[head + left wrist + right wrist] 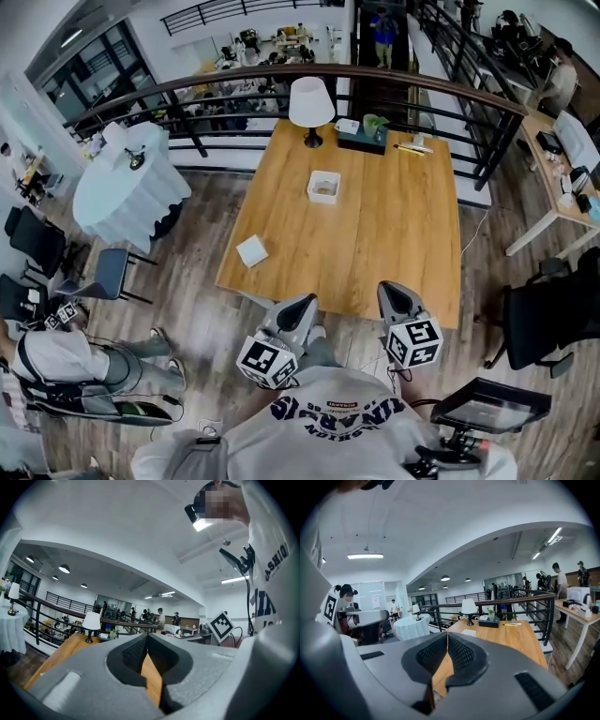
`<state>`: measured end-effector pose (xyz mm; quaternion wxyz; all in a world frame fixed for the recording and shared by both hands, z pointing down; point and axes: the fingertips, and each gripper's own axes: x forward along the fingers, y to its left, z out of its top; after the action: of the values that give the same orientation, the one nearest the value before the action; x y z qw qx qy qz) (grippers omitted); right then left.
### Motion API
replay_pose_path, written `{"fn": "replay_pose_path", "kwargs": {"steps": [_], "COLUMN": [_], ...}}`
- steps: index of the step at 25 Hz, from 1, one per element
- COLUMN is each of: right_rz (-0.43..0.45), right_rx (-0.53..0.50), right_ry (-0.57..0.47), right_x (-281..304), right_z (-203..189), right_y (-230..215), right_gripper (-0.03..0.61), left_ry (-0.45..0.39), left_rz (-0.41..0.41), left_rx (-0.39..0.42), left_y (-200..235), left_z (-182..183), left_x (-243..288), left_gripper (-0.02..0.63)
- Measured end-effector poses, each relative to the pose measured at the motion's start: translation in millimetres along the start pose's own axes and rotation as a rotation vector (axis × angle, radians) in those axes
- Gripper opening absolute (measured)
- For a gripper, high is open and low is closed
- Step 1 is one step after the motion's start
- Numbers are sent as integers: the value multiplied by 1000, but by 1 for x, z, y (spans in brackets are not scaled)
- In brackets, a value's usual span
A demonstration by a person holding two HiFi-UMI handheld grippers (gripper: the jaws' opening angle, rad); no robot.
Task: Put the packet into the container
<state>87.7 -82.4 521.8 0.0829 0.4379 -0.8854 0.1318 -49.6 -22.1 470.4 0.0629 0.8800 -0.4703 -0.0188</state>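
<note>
Just short of the long wooden surface (394, 234), my left tongs (302, 305) and right tongs (395, 291) are both pressed shut, holding nothing. The flat white square packet (251, 250) lies by the surface's left edge, well apart from the white square open container (323, 187). The left tongs should probably part before reaching in low for the packet.

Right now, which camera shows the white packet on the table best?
The head view: the packet lies in full sight near the table's left edge. Neither gripper view shows it; that part of the tabletop is out of sight in both.
</note>
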Motion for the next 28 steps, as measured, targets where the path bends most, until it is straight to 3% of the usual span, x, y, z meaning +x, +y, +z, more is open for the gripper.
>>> {"fn": "replay_pose_path", "kwargs": {"steps": [15,20,28], "right_rz": [-43,-81,-116], "right_rx": [-38,-37,-22], "right_ry": [74,80,84], "right_x": [135,168,188], "right_z": [56,66,67], "right_y": [26,35,29], "right_gripper": [11,11,11], "left_ry": [30,50,63], "left_rz": [-71,-61,-30], "left_rx": [-65,-76,-62], "left_y": [166,222,267], "left_z": [24,17,10], "left_x": [58,61,68], "left_gripper": [3,3,3]}}
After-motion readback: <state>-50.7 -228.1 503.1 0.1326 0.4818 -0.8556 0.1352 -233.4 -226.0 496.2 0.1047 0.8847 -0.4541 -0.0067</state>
